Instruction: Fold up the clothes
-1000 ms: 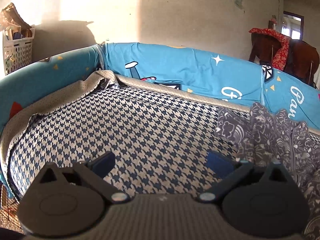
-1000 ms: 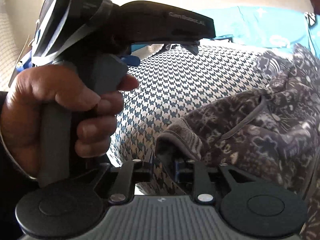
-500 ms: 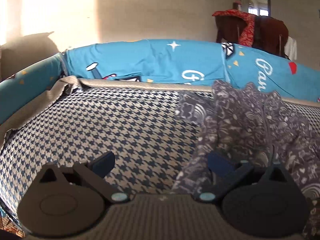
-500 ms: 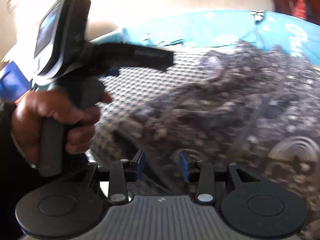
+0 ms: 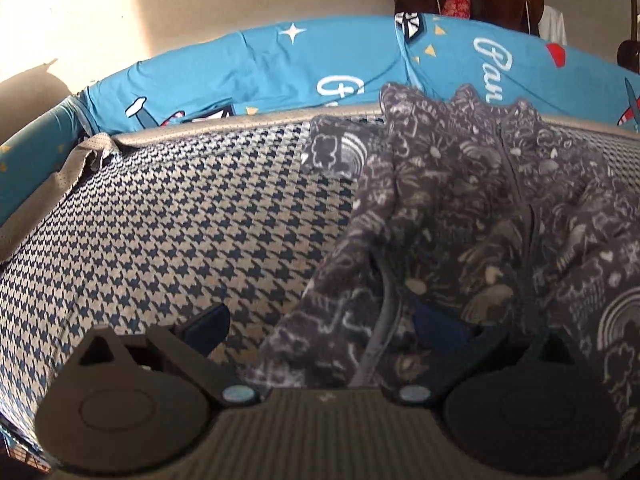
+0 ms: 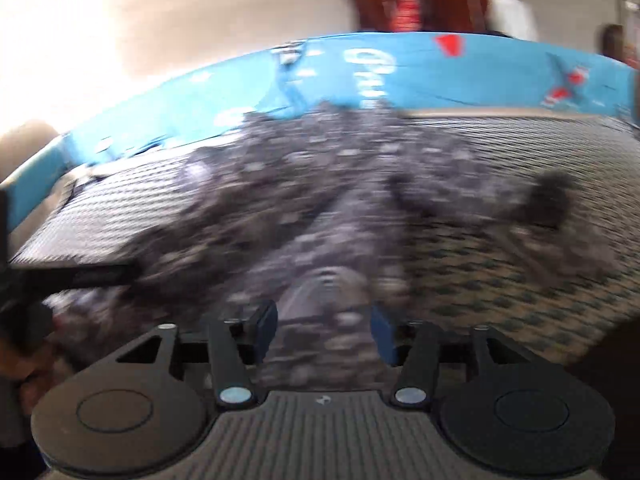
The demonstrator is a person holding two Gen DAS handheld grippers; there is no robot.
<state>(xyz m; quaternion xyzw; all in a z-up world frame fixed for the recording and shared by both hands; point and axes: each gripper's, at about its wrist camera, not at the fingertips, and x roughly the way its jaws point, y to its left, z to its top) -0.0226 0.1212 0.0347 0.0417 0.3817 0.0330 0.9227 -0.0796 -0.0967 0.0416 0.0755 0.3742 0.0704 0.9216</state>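
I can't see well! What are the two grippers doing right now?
Left gripper: open, the grey patterned garment lying between its fingers.
Right gripper: open, over the same garment.

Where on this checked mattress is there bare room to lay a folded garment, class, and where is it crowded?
Left wrist view: the houndstooth mattress lies bare left of the grey patterned garment, up to the blue bumper. Its right half is crowded by the garment, which reaches between the open left gripper fingers. Right view is blurred.
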